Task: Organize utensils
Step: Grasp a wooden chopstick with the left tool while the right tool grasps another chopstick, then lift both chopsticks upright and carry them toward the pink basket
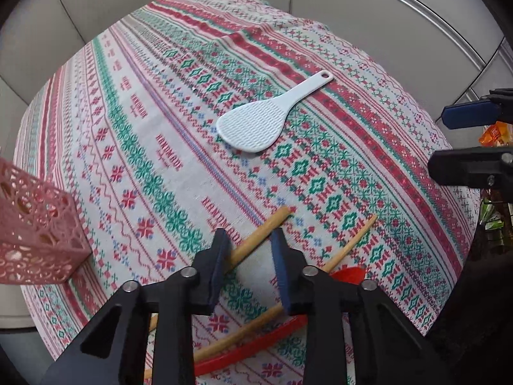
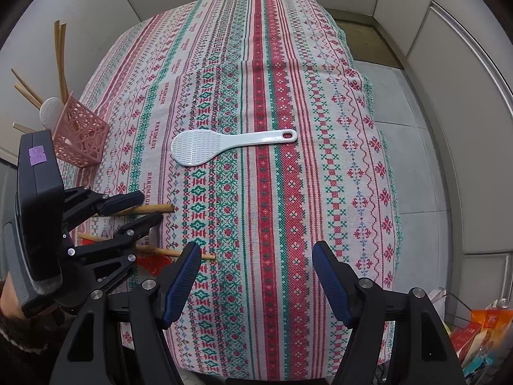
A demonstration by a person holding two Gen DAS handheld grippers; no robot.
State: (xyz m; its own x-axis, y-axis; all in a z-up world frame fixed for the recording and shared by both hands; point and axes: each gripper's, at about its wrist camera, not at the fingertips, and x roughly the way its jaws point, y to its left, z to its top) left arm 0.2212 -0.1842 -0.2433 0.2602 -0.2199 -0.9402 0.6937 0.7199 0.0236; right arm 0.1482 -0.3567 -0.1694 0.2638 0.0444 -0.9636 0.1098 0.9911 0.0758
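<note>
Right wrist view: the pink basket (image 2: 80,138) at 10 o'clock already held several utensils. The white rice paddle (image 2: 224,144) and some wooden and red utensils lay loose on the desk (image 2: 288,192). The left tongs (image 1: 248,240) straddled a wooden handle (image 1: 261,234), grip unclear; the right tongs (image 2: 256,272) gaped empty.

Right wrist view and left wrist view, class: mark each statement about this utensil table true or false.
1. The white plastic rice paddle lies flat on the patterned tablecloth. True.
2. The pink lattice holder is empty. False: it holds wooden utensils and a white paddle.
3. The right gripper grips the paddle. False: its jaws are open and empty.
4. A wooden handle lies between the left gripper fingers. True.
</note>
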